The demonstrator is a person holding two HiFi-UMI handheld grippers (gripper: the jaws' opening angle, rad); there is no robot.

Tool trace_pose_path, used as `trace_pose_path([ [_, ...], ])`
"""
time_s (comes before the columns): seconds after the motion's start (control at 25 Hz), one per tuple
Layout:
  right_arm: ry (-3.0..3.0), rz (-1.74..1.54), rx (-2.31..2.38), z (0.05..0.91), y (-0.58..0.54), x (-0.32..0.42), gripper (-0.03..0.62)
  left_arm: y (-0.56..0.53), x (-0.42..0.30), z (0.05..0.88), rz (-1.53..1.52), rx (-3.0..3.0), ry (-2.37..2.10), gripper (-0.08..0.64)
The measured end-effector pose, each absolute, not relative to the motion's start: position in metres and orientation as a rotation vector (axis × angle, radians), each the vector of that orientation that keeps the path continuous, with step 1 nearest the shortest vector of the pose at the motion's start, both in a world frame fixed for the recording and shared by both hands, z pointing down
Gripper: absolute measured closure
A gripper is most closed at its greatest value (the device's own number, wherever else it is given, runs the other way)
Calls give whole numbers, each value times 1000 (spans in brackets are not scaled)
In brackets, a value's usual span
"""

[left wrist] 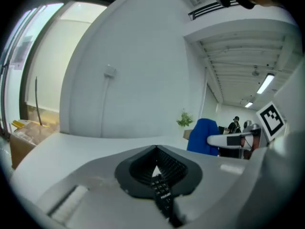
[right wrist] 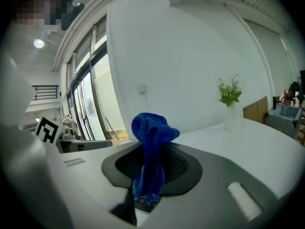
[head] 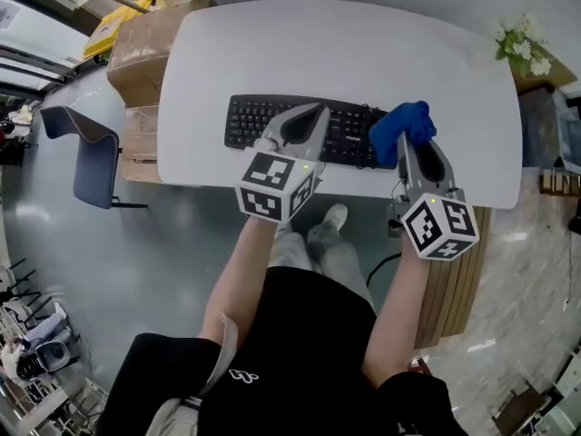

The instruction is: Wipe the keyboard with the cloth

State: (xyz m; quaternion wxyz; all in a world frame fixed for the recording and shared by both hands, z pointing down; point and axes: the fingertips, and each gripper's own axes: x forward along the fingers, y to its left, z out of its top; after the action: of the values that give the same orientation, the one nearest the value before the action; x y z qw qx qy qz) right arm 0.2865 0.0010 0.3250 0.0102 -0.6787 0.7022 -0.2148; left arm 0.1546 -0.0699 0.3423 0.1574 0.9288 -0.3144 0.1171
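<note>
Closest to the head camera was the person's black shirt (head: pixel 300 352), with both forearms reaching out from it toward the table (head: pixel 363 53). Just past the arms I saw the two marker cubes, one on the left gripper (head: pixel 313 109) and one on the right gripper (head: pixel 406 145).

The right gripper's jaws were clamped on the blue cloth (head: pixel 404 125). In its own view the cloth (right wrist: pixel 150 132) was pinched between the jaw tips, bunched into a lump above them with folds hanging below. It sat over the right end of the black keyboard (head: pixel 263 116). I could not tell whether it touched the keys.

The left gripper was over the middle of the keyboard. Its jaws met at the tips with nothing between them, and keys (left wrist: pixel 159 190) showed through the narrow gap behind the tips.

The keyboard lay along the near edge of the white table. A small potted plant (head: pixel 522 44) stood at the far right corner. Off the left side were cardboard boxes (head: pixel 136 44) and a blue chair (head: pixel 91 157) on the grey floor.
</note>
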Motion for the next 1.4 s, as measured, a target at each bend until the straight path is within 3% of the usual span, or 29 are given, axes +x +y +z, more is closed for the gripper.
trace_pose_path([
  [0.64, 2363, -76, -1919, 166, -60, 100, 500, -102, -19, 166, -75, 2833, -1198, 561],
  [1.4, 2389, 50, -2002, 145, -66, 90, 500, -97, -2, 151, -153, 2907, -1075, 561],
])
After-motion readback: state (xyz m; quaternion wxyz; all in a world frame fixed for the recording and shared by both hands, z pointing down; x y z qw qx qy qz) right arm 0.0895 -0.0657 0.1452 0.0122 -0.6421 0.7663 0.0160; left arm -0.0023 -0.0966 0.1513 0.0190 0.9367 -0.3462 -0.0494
